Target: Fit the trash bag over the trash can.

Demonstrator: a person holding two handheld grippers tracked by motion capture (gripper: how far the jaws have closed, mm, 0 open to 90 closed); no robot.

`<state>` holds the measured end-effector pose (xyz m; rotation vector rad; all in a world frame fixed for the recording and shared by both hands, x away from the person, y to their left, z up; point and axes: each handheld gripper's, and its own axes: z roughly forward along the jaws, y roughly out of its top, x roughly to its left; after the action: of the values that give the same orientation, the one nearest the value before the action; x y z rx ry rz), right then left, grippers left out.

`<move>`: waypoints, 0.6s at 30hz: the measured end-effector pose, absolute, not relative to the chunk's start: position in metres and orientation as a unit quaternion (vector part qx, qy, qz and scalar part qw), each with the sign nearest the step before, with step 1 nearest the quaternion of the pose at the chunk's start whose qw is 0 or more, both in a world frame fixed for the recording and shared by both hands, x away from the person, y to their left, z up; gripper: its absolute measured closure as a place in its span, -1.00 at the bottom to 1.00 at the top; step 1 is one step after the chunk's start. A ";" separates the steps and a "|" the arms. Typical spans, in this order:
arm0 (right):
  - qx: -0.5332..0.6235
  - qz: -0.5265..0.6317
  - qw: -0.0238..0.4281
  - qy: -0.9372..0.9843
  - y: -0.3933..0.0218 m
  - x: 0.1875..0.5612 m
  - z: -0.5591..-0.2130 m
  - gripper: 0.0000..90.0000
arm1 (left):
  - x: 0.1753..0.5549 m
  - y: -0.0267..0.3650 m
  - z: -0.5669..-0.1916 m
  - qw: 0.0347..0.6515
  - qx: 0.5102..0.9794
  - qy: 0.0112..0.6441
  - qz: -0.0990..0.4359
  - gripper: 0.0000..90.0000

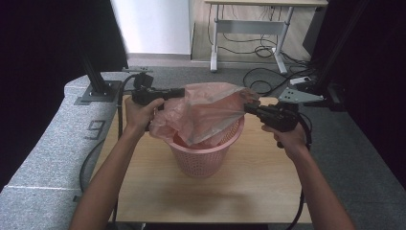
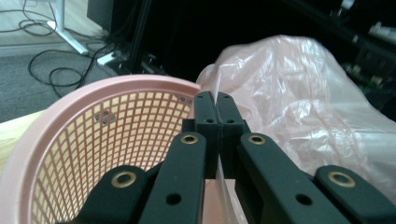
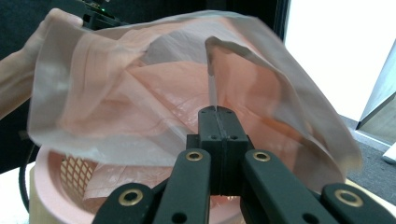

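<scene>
Between the two grippers, high view: pink plastic bag [image 1: 206, 112] stretched open over the pink mesh basket [image 1: 201, 155] on the wooden table [image 1: 258, 187]. Left gripper [image 1: 181, 92] pinches the bag's edge on its side, right gripper [image 1: 249, 108] pinches the opposite edge. Bag bottom hangs partly inside the basket, mouth still above the rim.

Ahead of the left jaws, left gripper view: jaws clenched tight, a thin sheet of bag film caught between them. Basket rim [image 2: 140, 81] sits just beyond and left of the jaw tips, bag bulging off to their right.

Ahead of the right jaws, right gripper view: jaws clamped on a fold of bag edge rising straight up from the tips. Open bag mouth spreads beyond them, basket below.

Progress, my read: lining the basket. Bag is opened and gripped both sides, part-lowered. Left: pull mouth down, fold it over the rim, release.
</scene>
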<state>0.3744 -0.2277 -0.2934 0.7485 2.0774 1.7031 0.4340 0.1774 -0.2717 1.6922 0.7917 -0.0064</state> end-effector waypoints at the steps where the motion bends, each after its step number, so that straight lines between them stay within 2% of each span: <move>1: 0.264 0.600 0.177 0.734 -0.230 0.373 -0.294 1.00 | 0.434 0.180 -0.272 0.600 0.722 0.344 -0.003 1.00; 8: 0.267 0.606 0.177 0.728 -0.246 0.368 -0.291 1.00 | 0.427 0.203 -0.273 0.626 0.690 0.363 0.015 1.00; 18: 0.279 0.605 0.198 0.719 -0.267 0.369 -0.278 1.00 | 0.407 0.226 -0.281 0.640 0.675 0.366 0.017 1.00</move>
<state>0.3689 -0.2669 -0.2785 0.7814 2.0111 1.6931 0.4068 0.2264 -0.2808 1.5394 0.8356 0.0395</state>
